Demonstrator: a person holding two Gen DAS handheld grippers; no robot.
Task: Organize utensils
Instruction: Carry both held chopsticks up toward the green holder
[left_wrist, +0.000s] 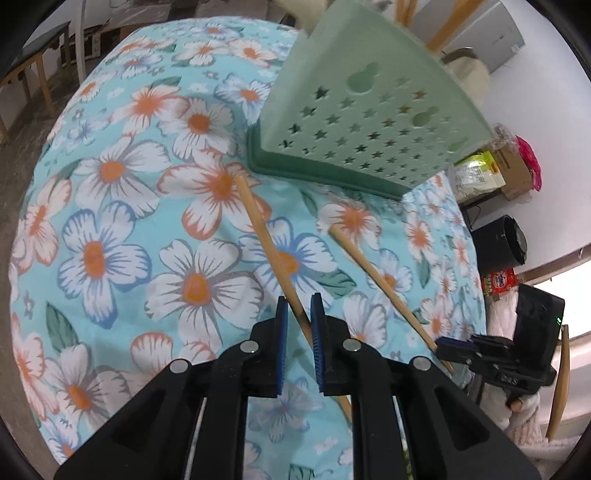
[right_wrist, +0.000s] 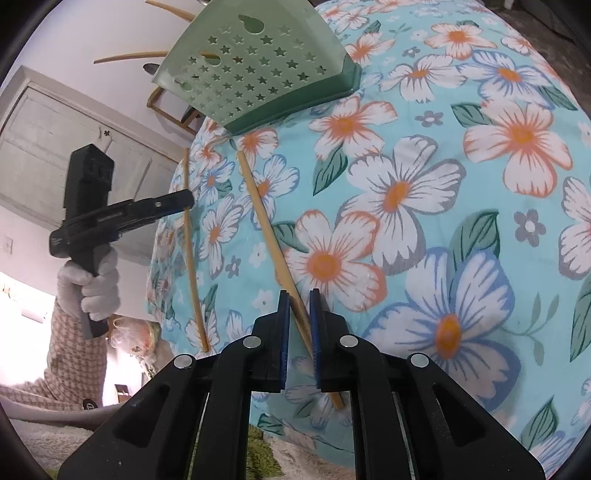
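Two wooden chopsticks: one (left_wrist: 258, 225) at the centre of the left wrist view, the other (left_wrist: 373, 275) right of it. One pale green star-punched holder (left_wrist: 373, 122) at upper right. Two hand-held grippers: the left (left_wrist: 297, 332) at lower centre, the right (left_wrist: 448, 349) at lower right. One flowered cloth (left_wrist: 110, 206) covers the bench.

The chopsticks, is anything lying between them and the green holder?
Nothing visible. Each gripper, left and right, holds one chopstick; only bare flowered cloth lies between them and the holder.
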